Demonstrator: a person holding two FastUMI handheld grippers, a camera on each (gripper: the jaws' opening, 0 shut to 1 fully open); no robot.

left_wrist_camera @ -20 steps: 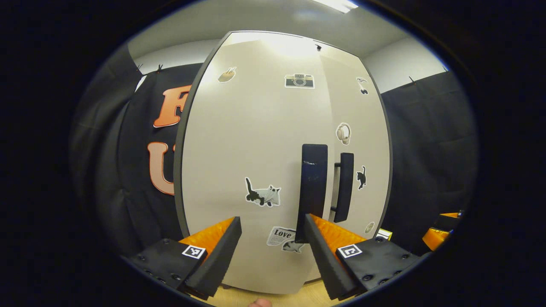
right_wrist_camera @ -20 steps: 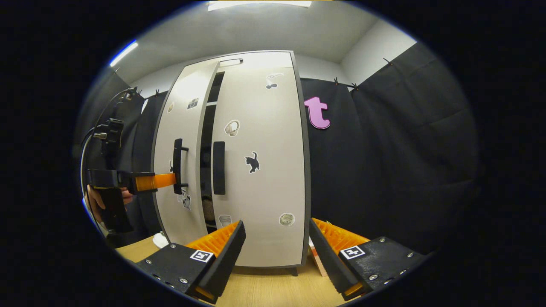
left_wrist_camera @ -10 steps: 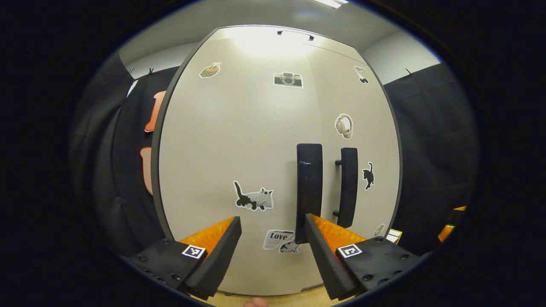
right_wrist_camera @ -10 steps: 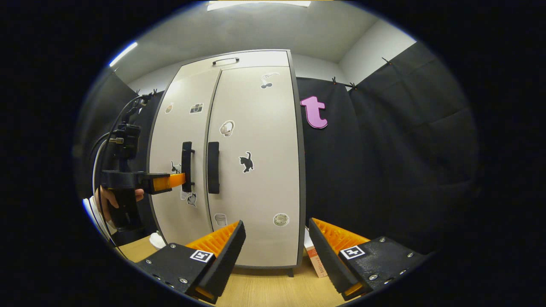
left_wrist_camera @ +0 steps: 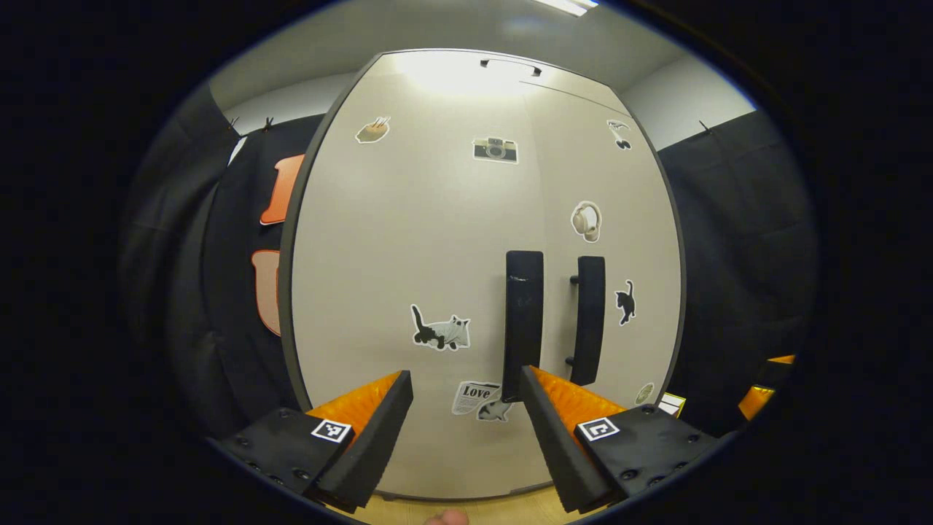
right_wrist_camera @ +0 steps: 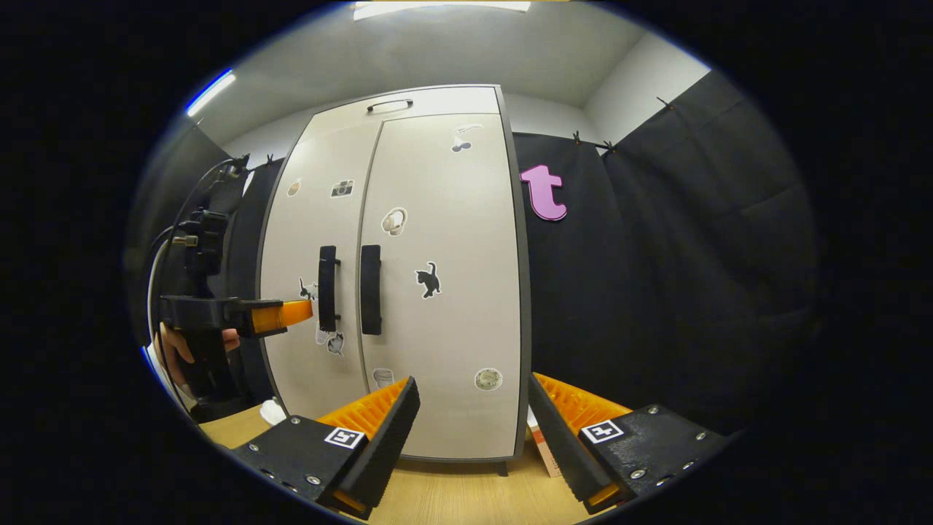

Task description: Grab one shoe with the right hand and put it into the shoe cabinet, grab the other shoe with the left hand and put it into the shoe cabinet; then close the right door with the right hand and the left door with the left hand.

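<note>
Left gripper (left_wrist_camera: 466, 408), jaws wide and empty, faces the left door (left_wrist_camera: 408, 277); its handle (left_wrist_camera: 523, 321) stands just above the right finger.

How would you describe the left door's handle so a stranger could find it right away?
Find the tall pale shoe cabinet against the black cloth. Two black vertical bars flank its middle seam. The left door's handle is the bar beside the grey cat sticker, nearest the left gripper.
</note>
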